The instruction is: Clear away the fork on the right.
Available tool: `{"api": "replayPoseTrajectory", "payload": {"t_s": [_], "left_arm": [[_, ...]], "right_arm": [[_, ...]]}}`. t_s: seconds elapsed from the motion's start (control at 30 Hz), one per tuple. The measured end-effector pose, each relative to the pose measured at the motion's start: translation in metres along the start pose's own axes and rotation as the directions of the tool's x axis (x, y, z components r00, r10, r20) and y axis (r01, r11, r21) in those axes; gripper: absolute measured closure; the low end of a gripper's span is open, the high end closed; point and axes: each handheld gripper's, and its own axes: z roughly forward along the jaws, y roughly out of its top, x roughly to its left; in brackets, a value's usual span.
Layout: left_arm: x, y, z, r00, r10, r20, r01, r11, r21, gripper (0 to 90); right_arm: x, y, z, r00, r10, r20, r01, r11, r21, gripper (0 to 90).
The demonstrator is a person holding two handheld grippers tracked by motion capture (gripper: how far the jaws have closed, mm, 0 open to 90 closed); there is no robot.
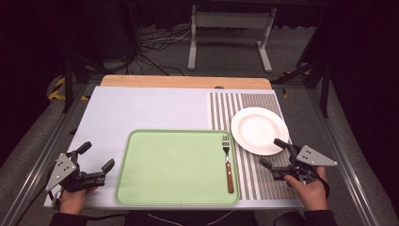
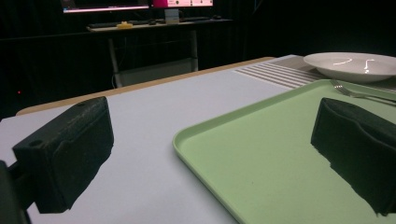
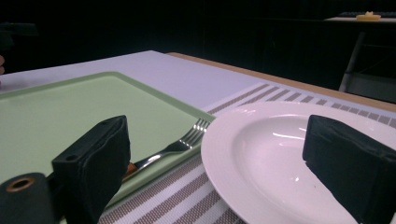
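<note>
Centrally, a wooden-handled metal fork (image 1: 227,160) is lying along the right edge of a pale green plastic tray (image 1: 174,165), beside a round white plate (image 1: 259,129). Both the left gripper (image 1: 96,162) and right gripper (image 1: 274,153) are resting empty, jaws spread.

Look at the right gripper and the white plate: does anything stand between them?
Nothing visible does. The right gripper, jaws open, sits at the near rim of the white plate on the striped mat; the fork lies off to the side on the green tray.

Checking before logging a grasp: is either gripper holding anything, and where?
Nothing is held: left gripper and right gripper are both open and empty.
</note>
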Motion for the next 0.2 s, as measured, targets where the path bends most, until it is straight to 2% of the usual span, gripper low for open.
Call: {"api": "replayPoseTrajectory", "payload": {"t_s": [0.2], "left_arm": [[0.0001,0.0003,-0.0003,1.0,0.0,0.0,0.0,1.0,-0.005,0.0]], "right_arm": [[-0.002,-0.0076,0.0034,0.9998,0.018,0.007,-0.018,1.0,0.024,8.1]]}}
